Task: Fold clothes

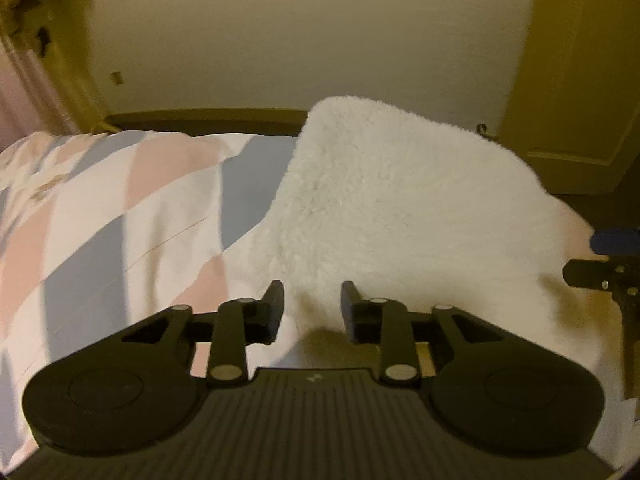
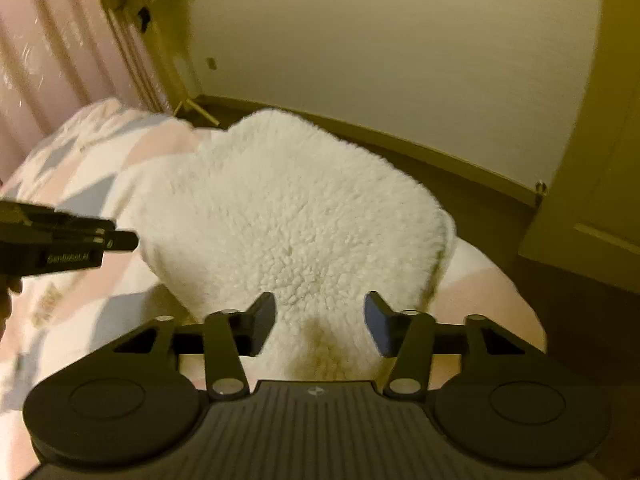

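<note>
Matte black grippers [image 1: 312, 308] [image 2: 320, 320], silver pivot screws, ribbed housings.

Left black two-finger gripper [image 1: 312, 306], jaws parted, level and forward-pointing; right black two-finger gripper [image 2: 320, 322], jaws parted wider, alongside, both empty and near each other.

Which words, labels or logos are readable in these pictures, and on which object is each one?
Blurred white word on the side of the left tool: unreadable.
Small white logo mark, no letters, on the left tool's body and on the right tool, whose body carries it.
No text on the white fleece garment.
</note>
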Demonstrator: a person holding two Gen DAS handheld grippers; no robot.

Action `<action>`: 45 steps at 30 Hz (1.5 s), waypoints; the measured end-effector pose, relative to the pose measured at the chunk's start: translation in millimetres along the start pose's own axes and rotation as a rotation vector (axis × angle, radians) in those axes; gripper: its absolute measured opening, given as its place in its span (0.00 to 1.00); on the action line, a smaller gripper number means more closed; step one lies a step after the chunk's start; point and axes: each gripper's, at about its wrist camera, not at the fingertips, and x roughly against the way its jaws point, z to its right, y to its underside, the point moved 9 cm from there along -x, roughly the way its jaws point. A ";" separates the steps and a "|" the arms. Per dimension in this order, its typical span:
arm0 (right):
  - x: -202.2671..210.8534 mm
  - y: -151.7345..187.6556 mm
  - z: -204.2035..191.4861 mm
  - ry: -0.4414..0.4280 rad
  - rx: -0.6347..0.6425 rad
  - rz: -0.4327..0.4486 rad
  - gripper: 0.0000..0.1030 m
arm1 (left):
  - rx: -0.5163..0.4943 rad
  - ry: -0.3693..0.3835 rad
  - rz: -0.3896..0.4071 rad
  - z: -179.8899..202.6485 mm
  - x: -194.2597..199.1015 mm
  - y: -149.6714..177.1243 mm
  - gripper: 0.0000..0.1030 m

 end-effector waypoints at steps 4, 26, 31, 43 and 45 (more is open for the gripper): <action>49.5 4.5 0.5 -0.021 -0.067 -0.034 0.80 | 0.099 0.009 -0.032 10.7 60.1 3.1 0.54; 238.1 -12.2 3.0 0.128 0.038 0.176 1.00 | 0.305 -0.113 0.104 62.7 300.7 6.8 0.99; 256.7 -13.5 18.8 0.189 0.105 0.224 1.00 | 0.356 -0.169 0.115 73.9 319.1 6.4 0.99; 264.7 5.4 34.7 0.059 0.048 0.106 1.00 | 0.380 -0.194 0.087 97.8 334.6 24.3 0.99; 267.4 5.2 30.1 0.052 0.027 0.092 1.00 | 0.381 -0.200 0.074 95.4 335.4 28.8 0.99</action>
